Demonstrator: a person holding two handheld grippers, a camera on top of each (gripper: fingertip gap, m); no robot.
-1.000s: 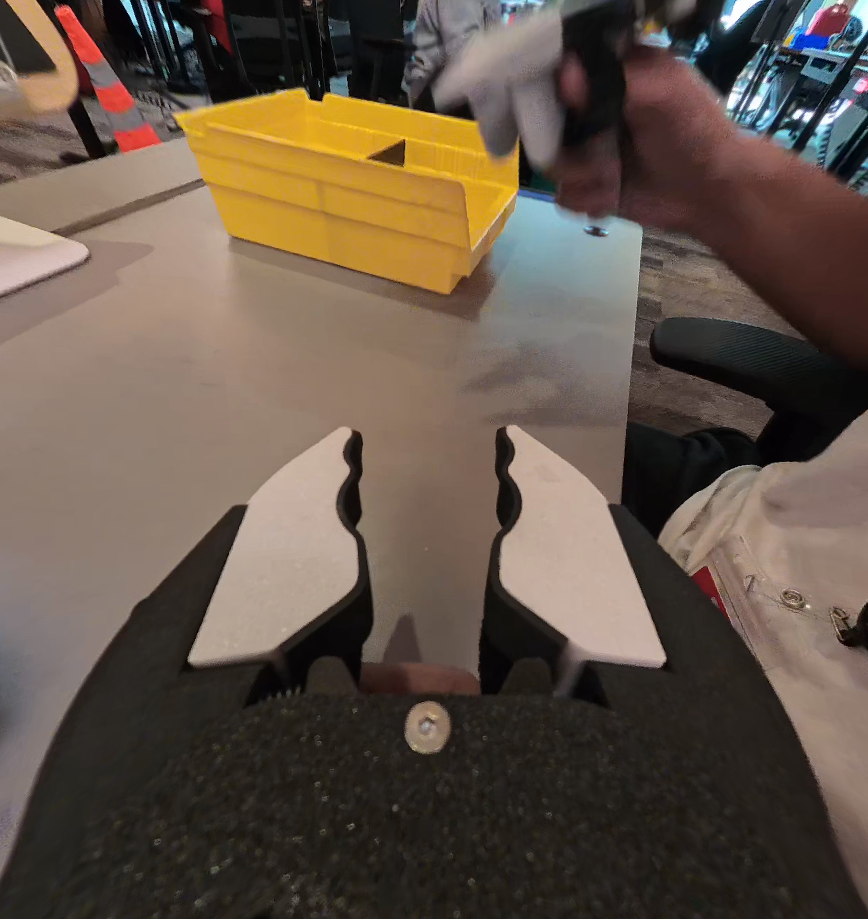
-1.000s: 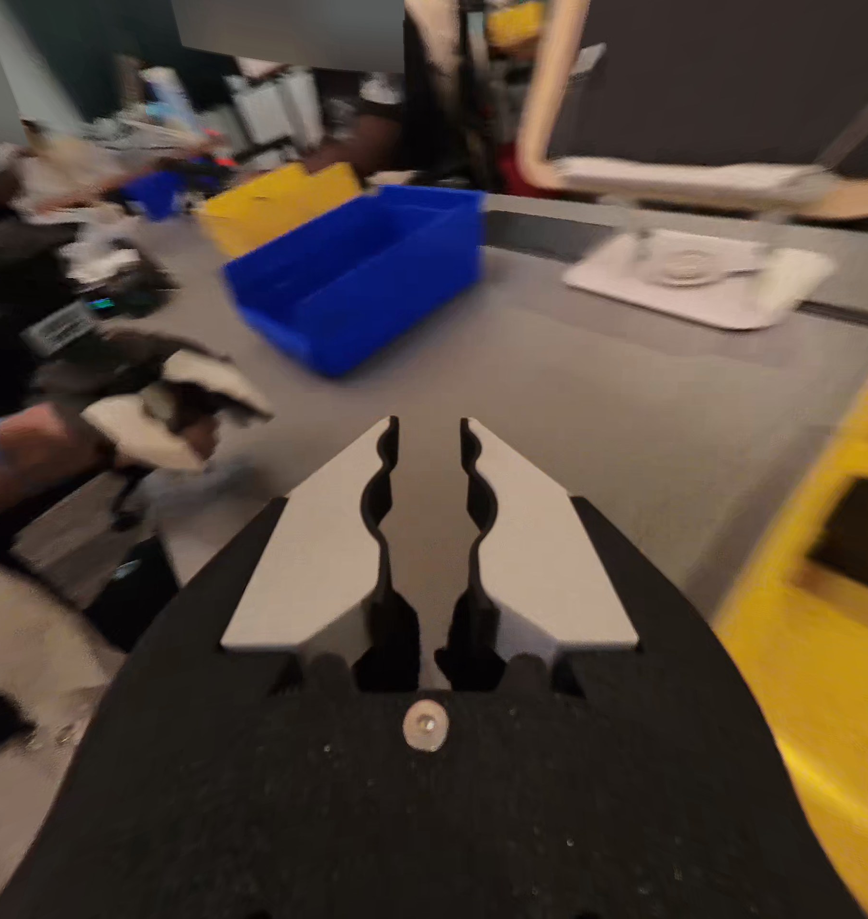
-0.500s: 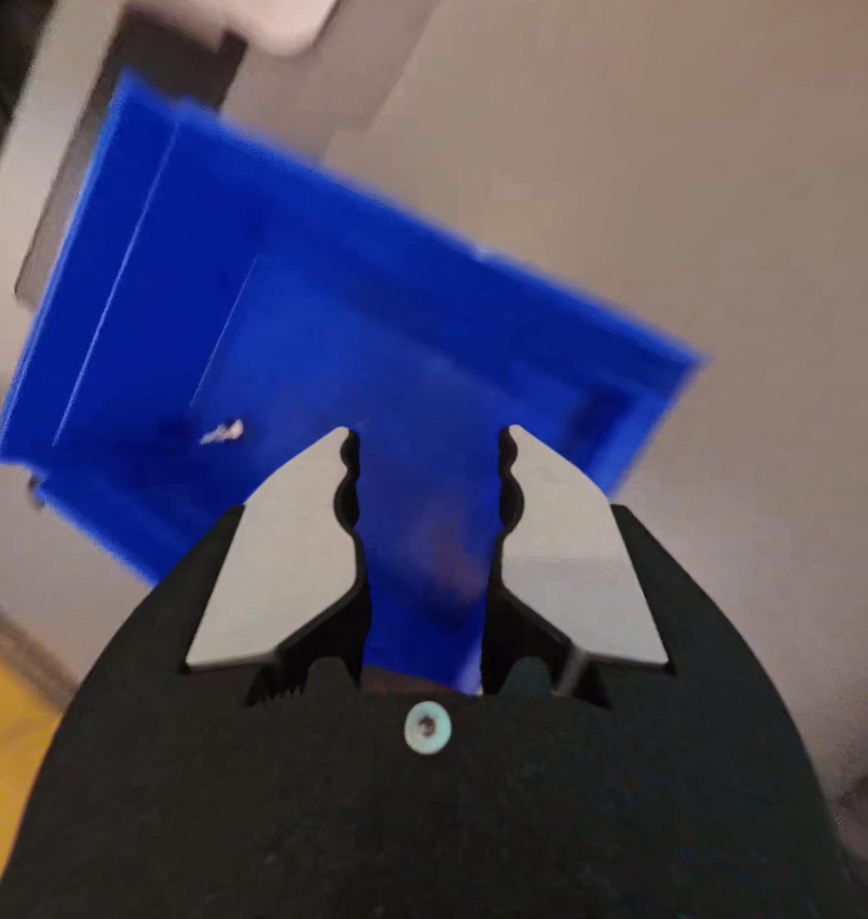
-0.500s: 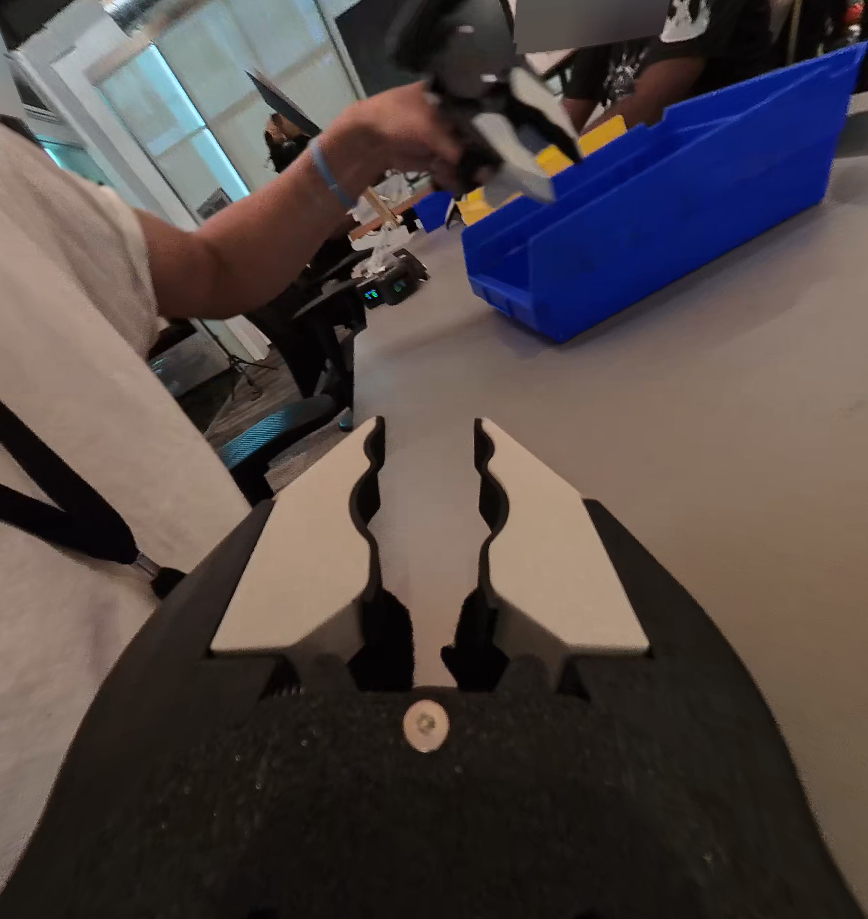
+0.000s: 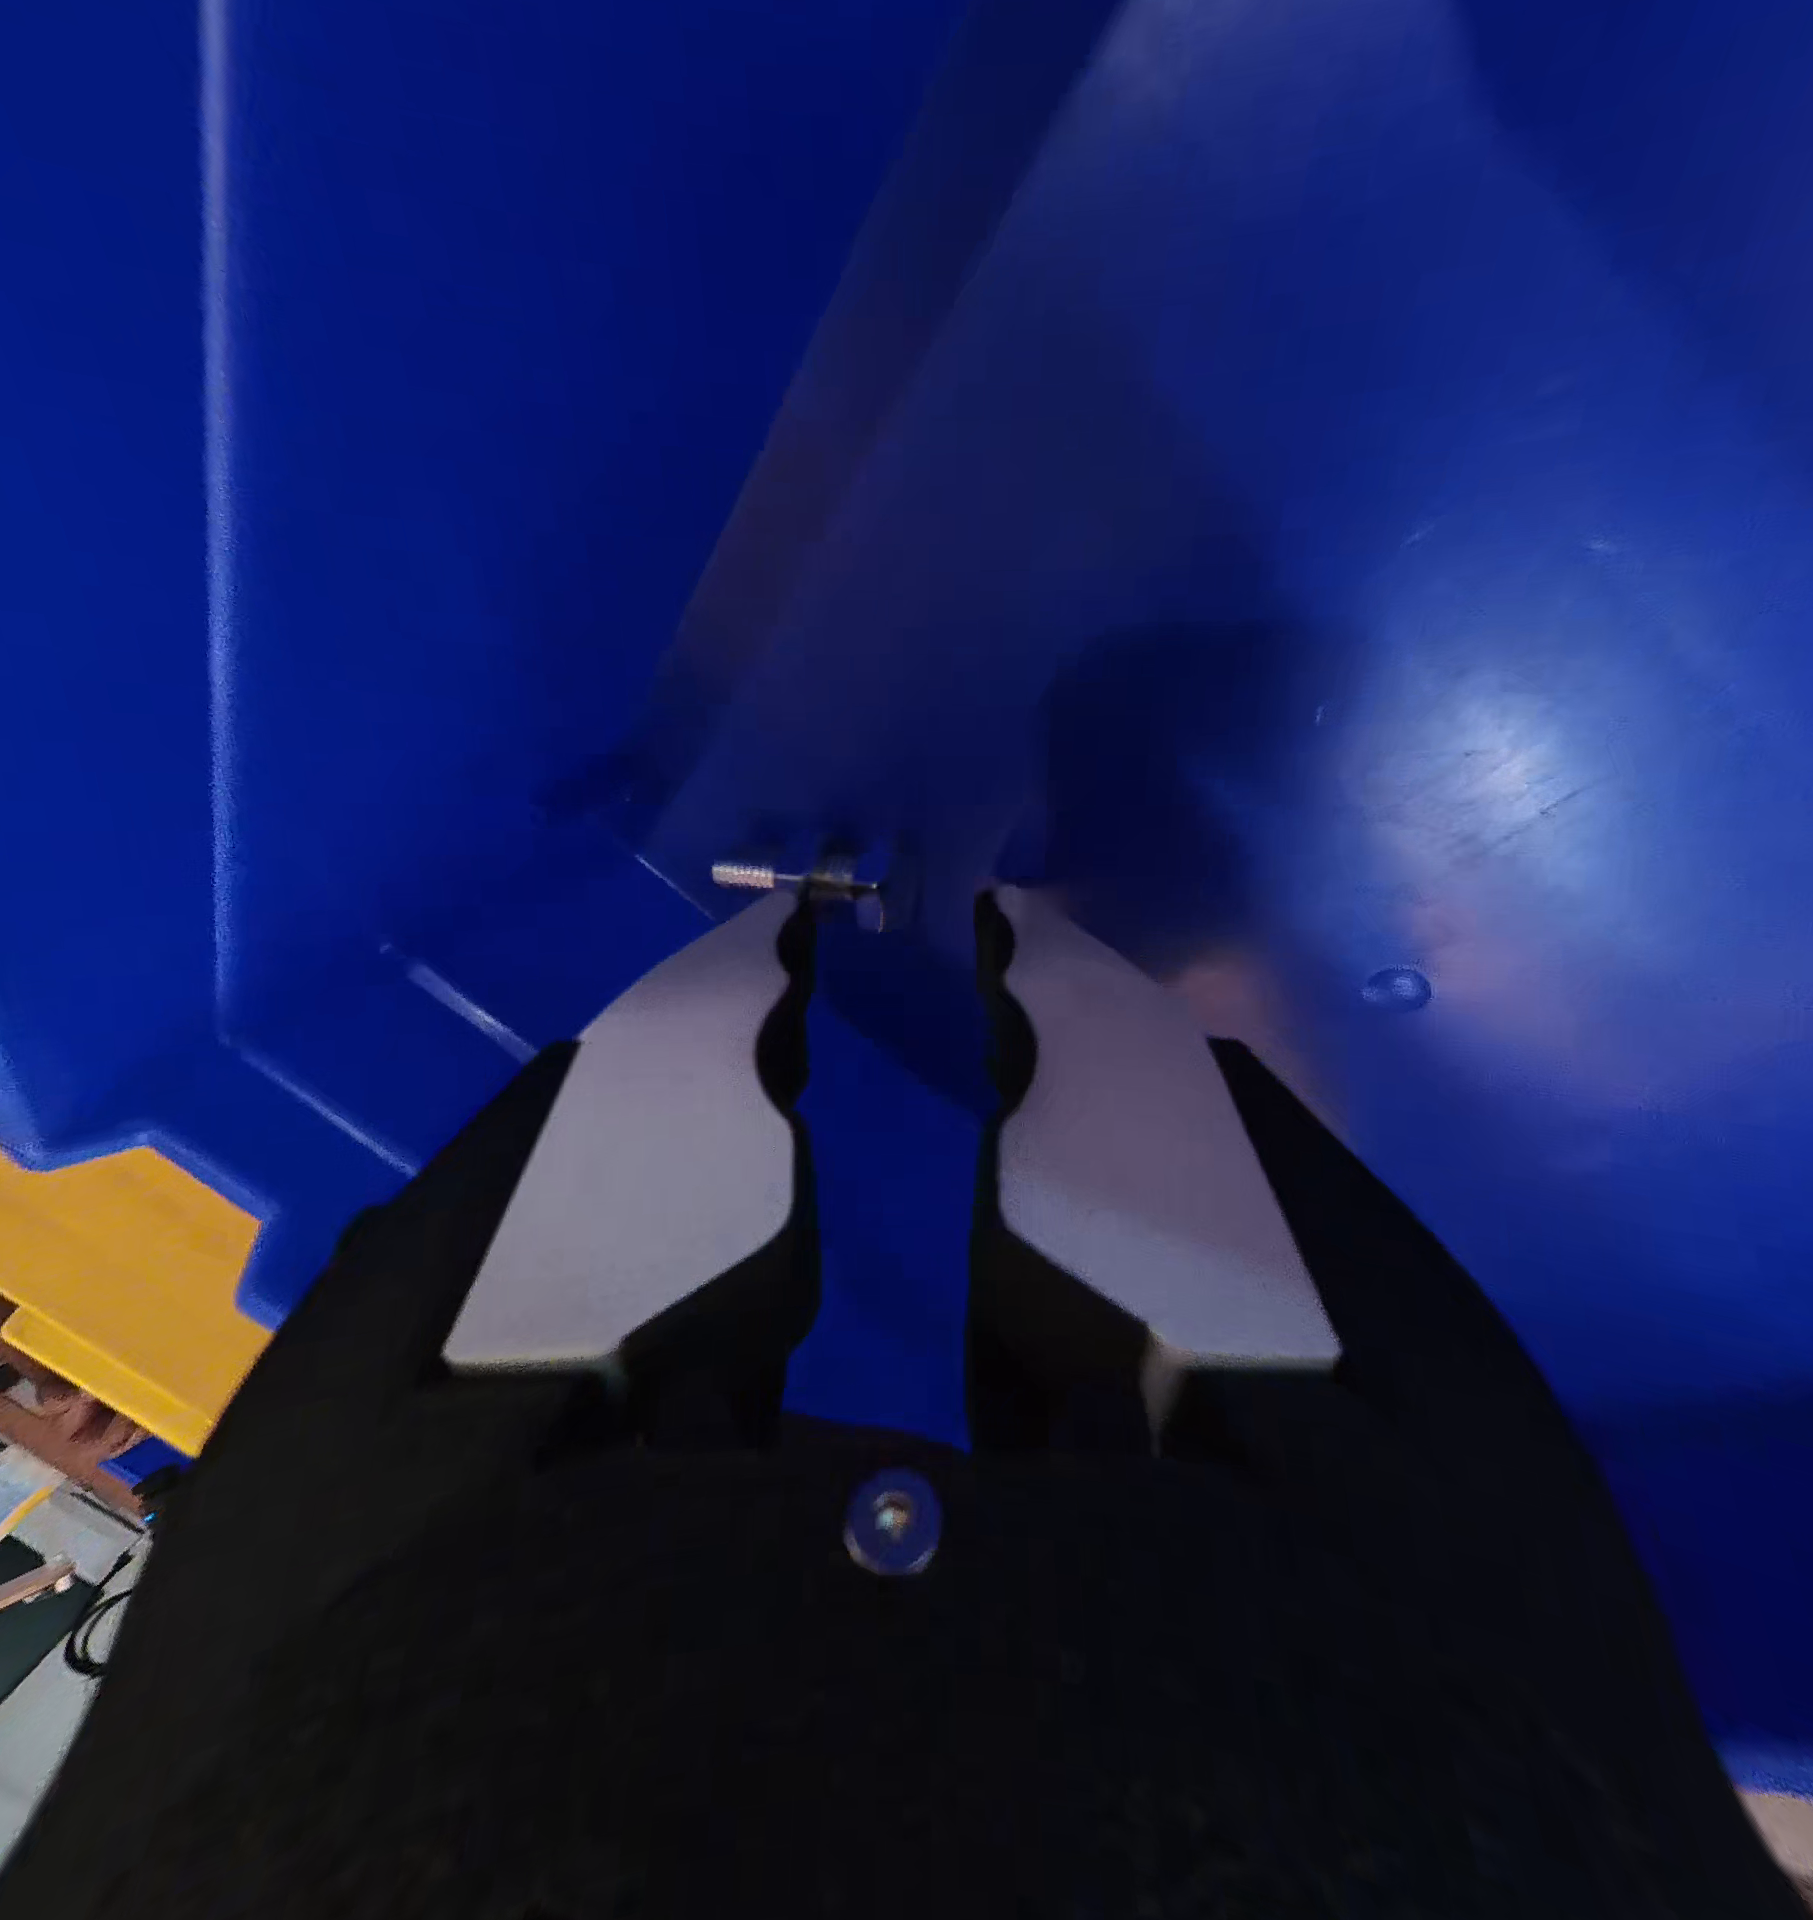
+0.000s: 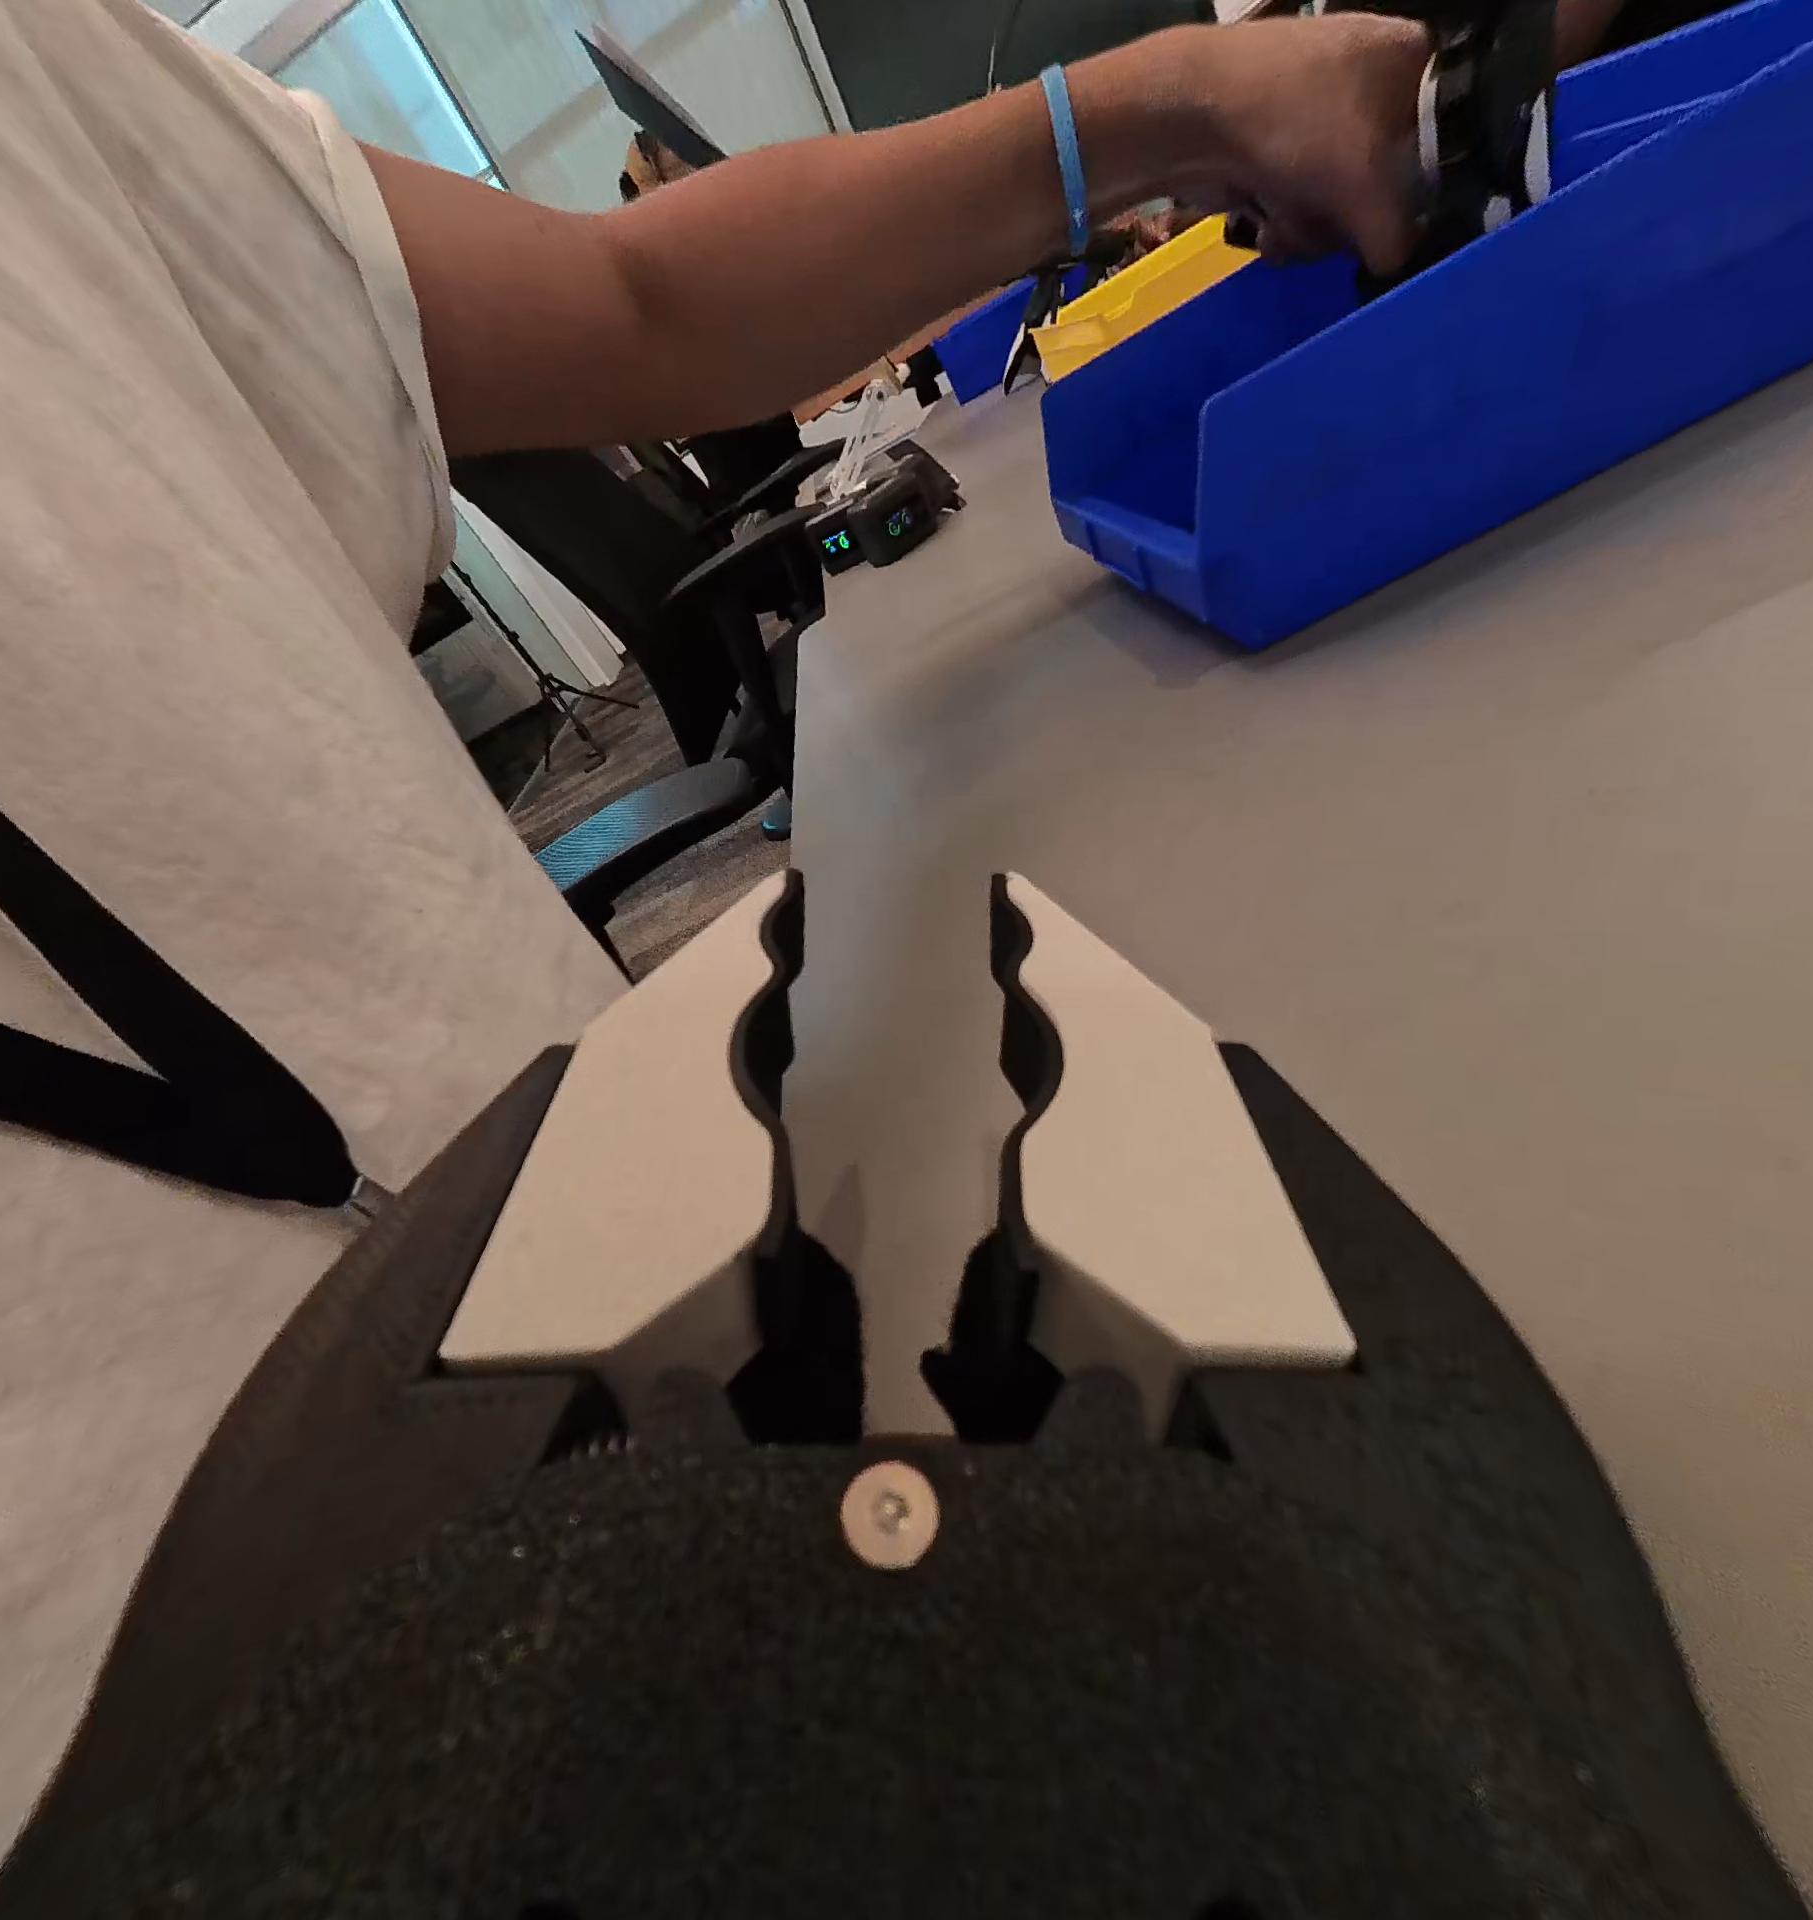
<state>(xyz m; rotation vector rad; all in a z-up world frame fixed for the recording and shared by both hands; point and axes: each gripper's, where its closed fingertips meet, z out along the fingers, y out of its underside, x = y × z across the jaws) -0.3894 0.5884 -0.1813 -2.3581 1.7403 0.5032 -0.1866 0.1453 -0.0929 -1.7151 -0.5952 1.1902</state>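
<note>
— Where had the left gripper got to?

— Down inside the blue storage bin. Half a second before, it had hung above that bin and seen its whole outline; a second before, it had faced a yellow bin across the table. By this moment blue walls and floor filled its view.

— Was it clenched on anything?

— No. Its jaws stood apart with only blue floor between them, the gap much as in the earlier pictures. A small silver screw lay on the bin's floor in the corner, just ahead of the tip of the left-hand finger (whether the two touched, I could not tell).

— And the right gripper?

— Released too, and empty. It hovered low over the grey table, well short of the bin's open front end, about where it had been half a second before.

— Could it see the other one?

— Partly. The person's left hand, a blue wristband on its wrist, had dropped from above the bin's rim to within its walls, so most of that tool was hidden.

— Anything else near the bin?

— A yellow bin just beyond its low end.
</note>
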